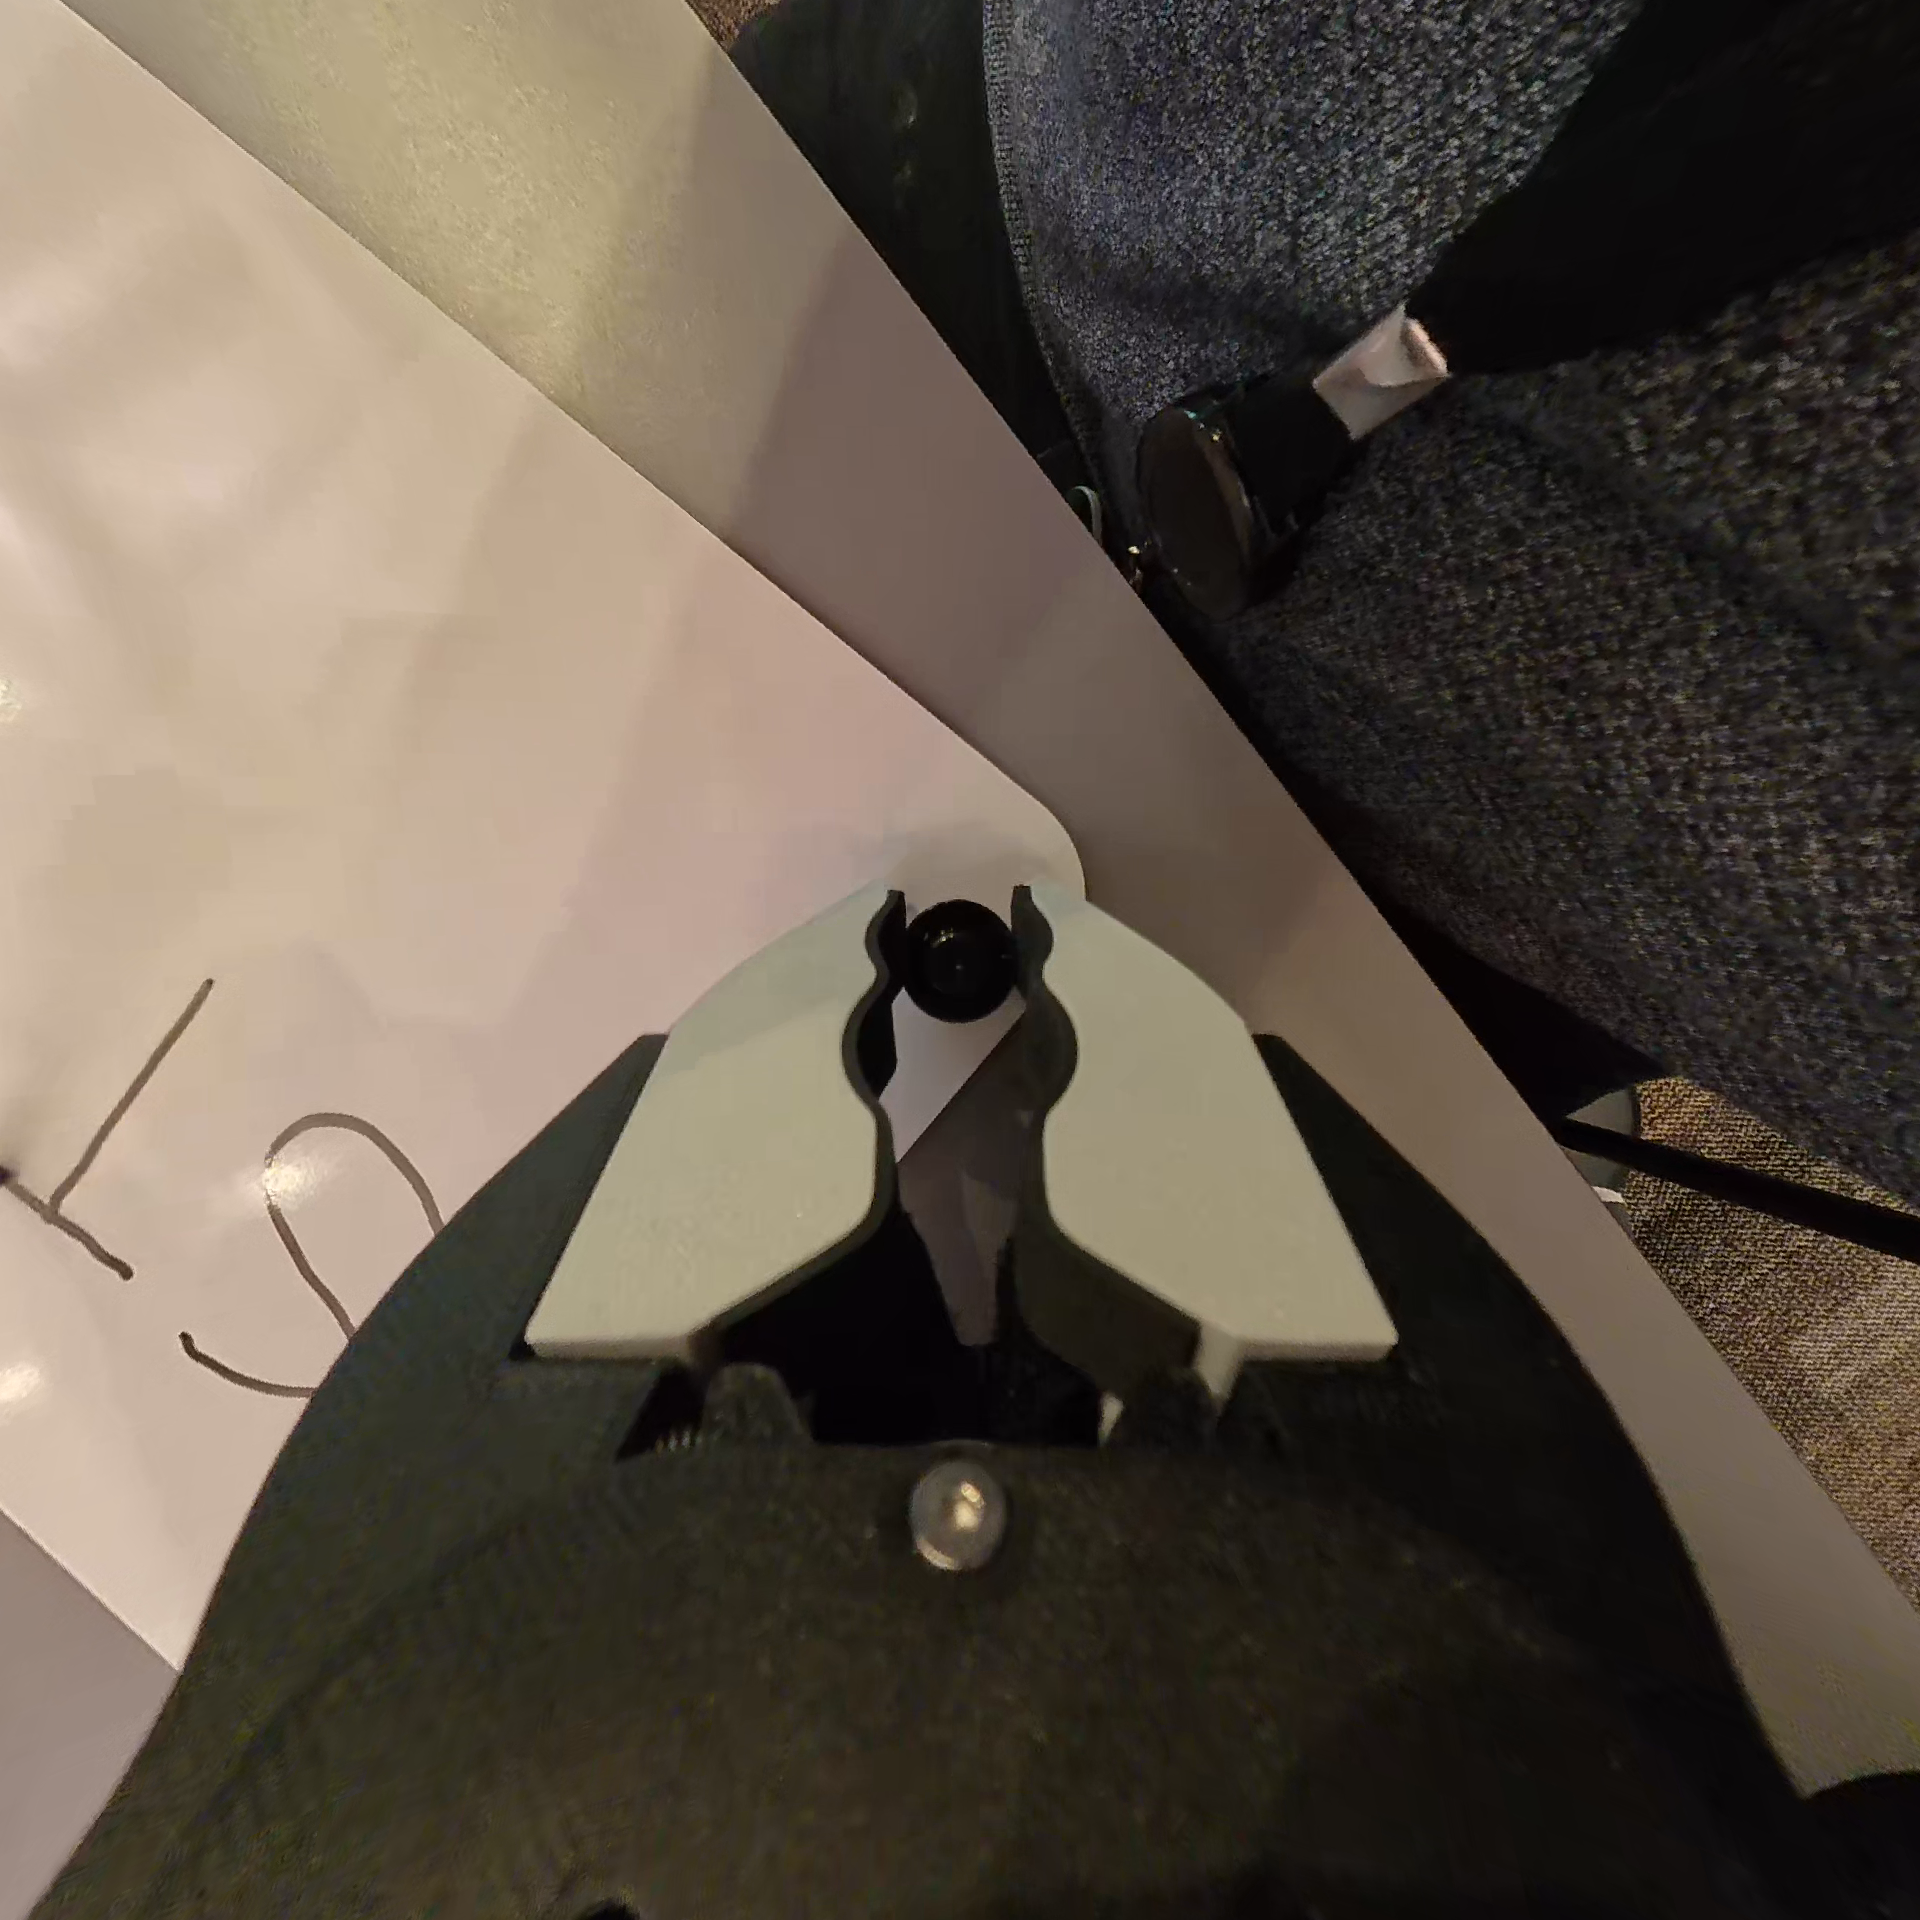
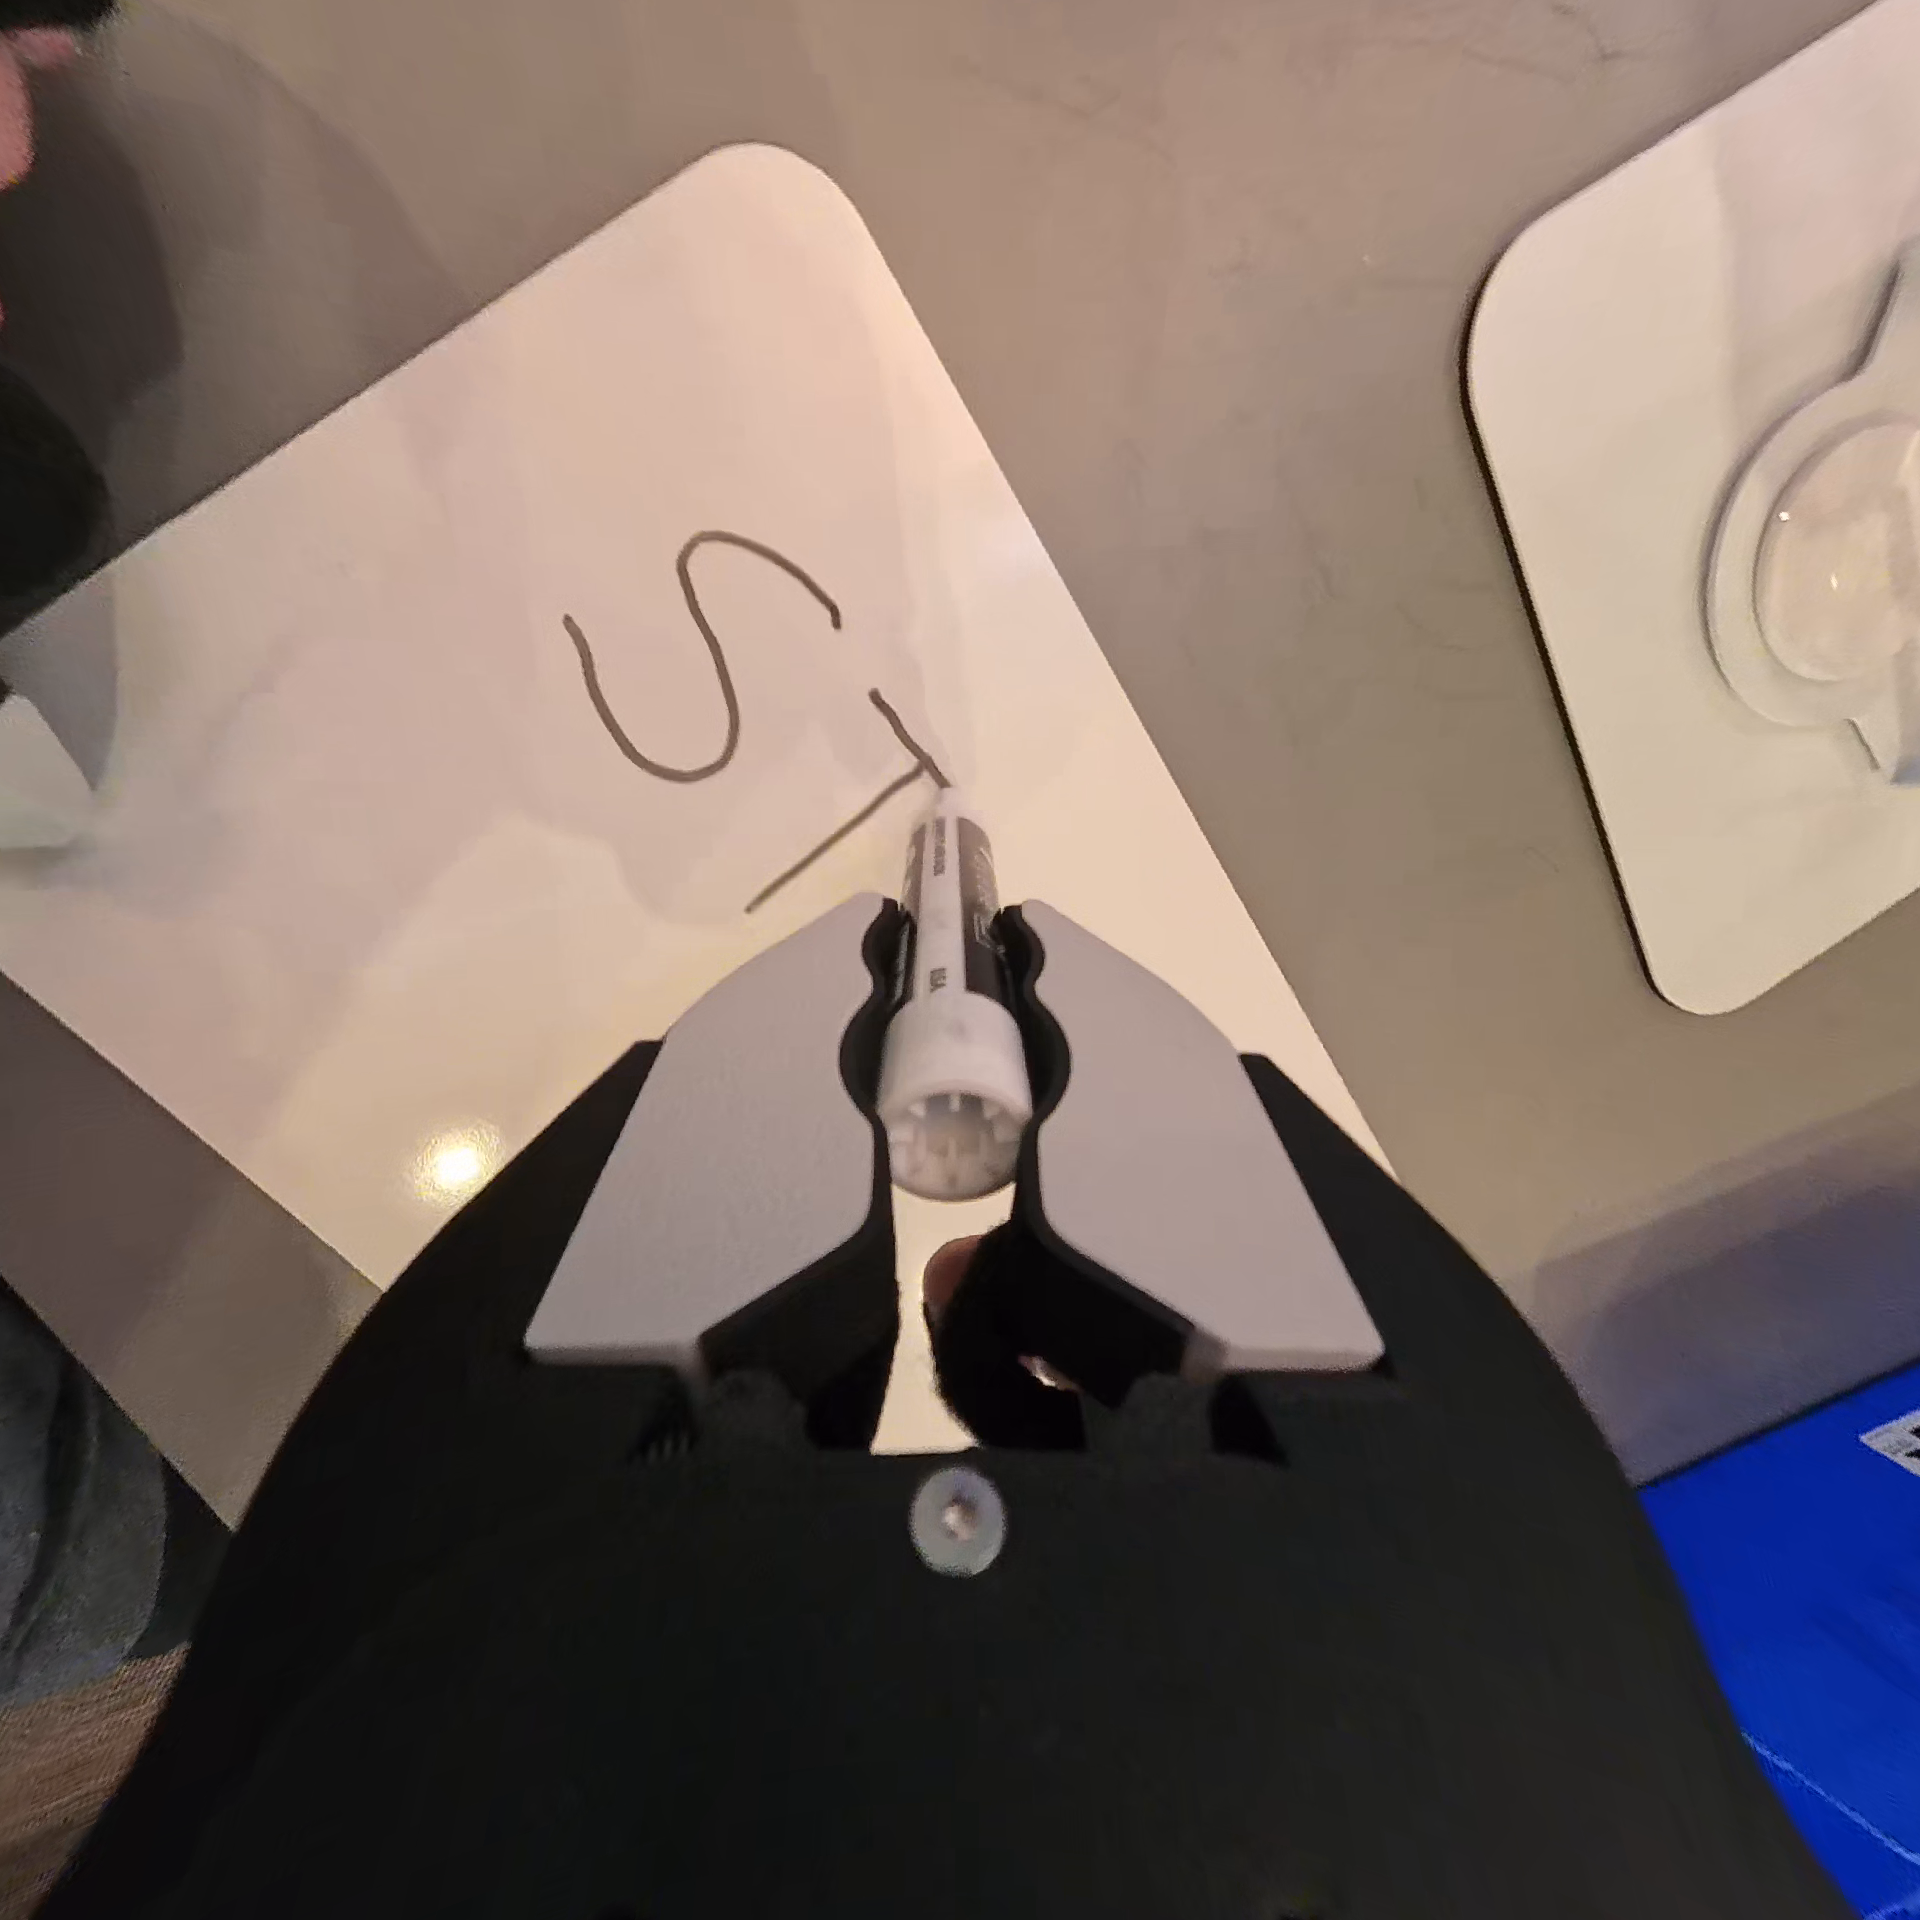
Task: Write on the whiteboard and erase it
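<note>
A white whiteboard [image 2: 416, 499] lies flat on the grey table [image 2: 1195, 312] and bears two dark hand-drawn marks [image 2: 665, 665]. My right gripper [image 2: 951, 920] is shut on a white and black marker [image 2: 948, 862]. The marker points forward and down, and its tip [image 2: 940, 795] touches the board at the end of the second mark. In the left wrist view my left gripper [image 1: 956, 914] hovers over the board's rounded near corner [image 1: 1039, 842] and is shut on a small round black marker cap [image 1: 954, 961], seen end-on. The same marks show at the lower left [image 1: 312, 1226].
A second white board [image 2: 1621, 644] with a clear domed object [image 2: 1829, 582] on it lies to the right. A blue thing [image 2: 1797, 1621] is at the lower right. The table edge [image 1: 1195, 644] runs diagonally, with carpet [image 1: 1610, 779] and a person's dark clothing beyond it. Across from one pair of fingers to the other is roughly 20 centimeters. The blue thing [image 2: 1797, 1621] is closer to my right gripper, around 35 centimeters from its tips; the left tips are 50 centimeters off.
</note>
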`<move>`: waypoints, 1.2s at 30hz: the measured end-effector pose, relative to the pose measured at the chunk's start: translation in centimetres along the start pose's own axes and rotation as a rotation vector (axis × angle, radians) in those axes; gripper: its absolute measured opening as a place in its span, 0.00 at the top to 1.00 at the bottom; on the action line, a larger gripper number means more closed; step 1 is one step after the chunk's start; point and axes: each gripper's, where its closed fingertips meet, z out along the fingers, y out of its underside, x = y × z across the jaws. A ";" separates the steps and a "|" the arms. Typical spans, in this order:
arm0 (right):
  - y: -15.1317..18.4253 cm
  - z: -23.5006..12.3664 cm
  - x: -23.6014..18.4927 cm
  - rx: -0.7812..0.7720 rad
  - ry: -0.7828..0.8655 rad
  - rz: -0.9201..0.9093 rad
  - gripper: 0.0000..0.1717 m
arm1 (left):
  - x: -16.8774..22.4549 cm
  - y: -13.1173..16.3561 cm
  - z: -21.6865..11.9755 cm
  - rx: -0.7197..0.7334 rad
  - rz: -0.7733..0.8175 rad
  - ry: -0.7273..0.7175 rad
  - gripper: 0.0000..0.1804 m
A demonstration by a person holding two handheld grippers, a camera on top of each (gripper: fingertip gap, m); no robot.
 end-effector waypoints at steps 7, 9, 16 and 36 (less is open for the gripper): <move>0.4 -1.0 0.6 0.037 0.002 0.042 0.88 | 0.0 0.0 0.0 0.001 -0.001 0.001 0.89; 0.9 -1.1 0.9 0.023 0.014 0.042 0.88 | 0.0 0.0 0.0 0.001 -0.002 0.002 0.89; 1.7 -0.4 0.9 0.002 0.012 0.038 0.88 | 0.0 0.0 0.0 0.003 -0.003 0.003 0.89; 6.4 -2.7 -1.6 -0.056 0.003 0.073 0.88 | 0.1 0.0 0.0 0.002 -0.004 0.005 0.89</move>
